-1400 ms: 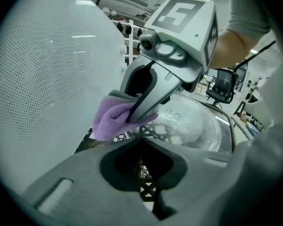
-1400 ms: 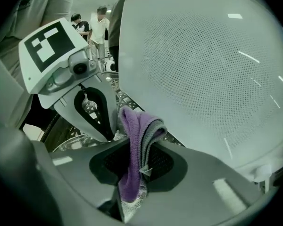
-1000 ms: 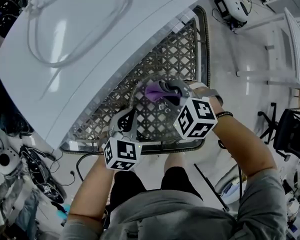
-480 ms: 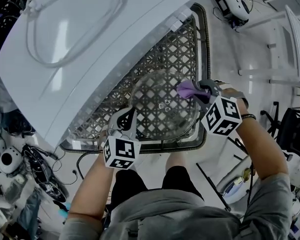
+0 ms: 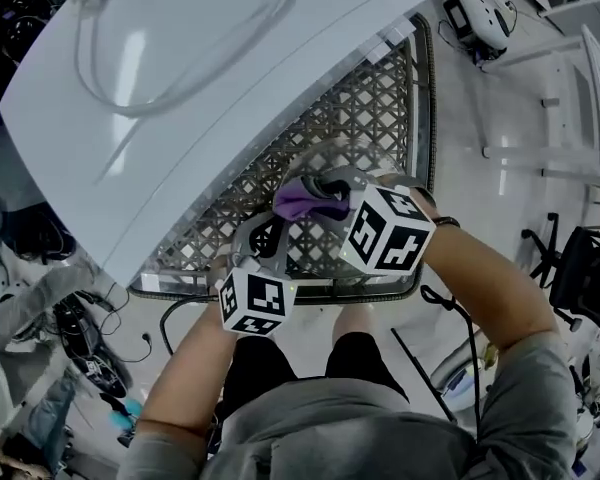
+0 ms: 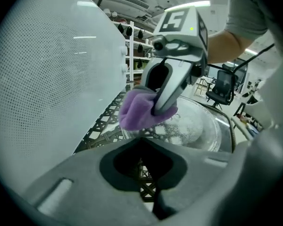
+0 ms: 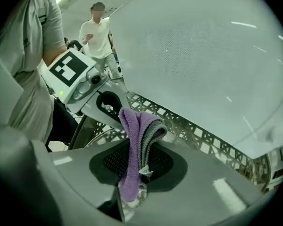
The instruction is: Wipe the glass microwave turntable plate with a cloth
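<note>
It looks like a lab or workshop. Tangled cables point(image 5: 88, 353) lie about; stocked shelves point(image 6: 133, 46) and an office chair point(image 6: 225, 84) stand behind.

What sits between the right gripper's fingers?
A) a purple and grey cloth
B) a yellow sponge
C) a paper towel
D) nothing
A: the right gripper is shut on a folded purple and grey cloth, which the left gripper view shows pressed to the glass plate.

Pale glossy floor point(image 5: 500, 98), black office chair point(image 5: 590, 268), tangled cables point(image 5: 85, 343); shelving point(image 6: 134, 51), ceiling strip light point(image 6: 191, 4)
</note>
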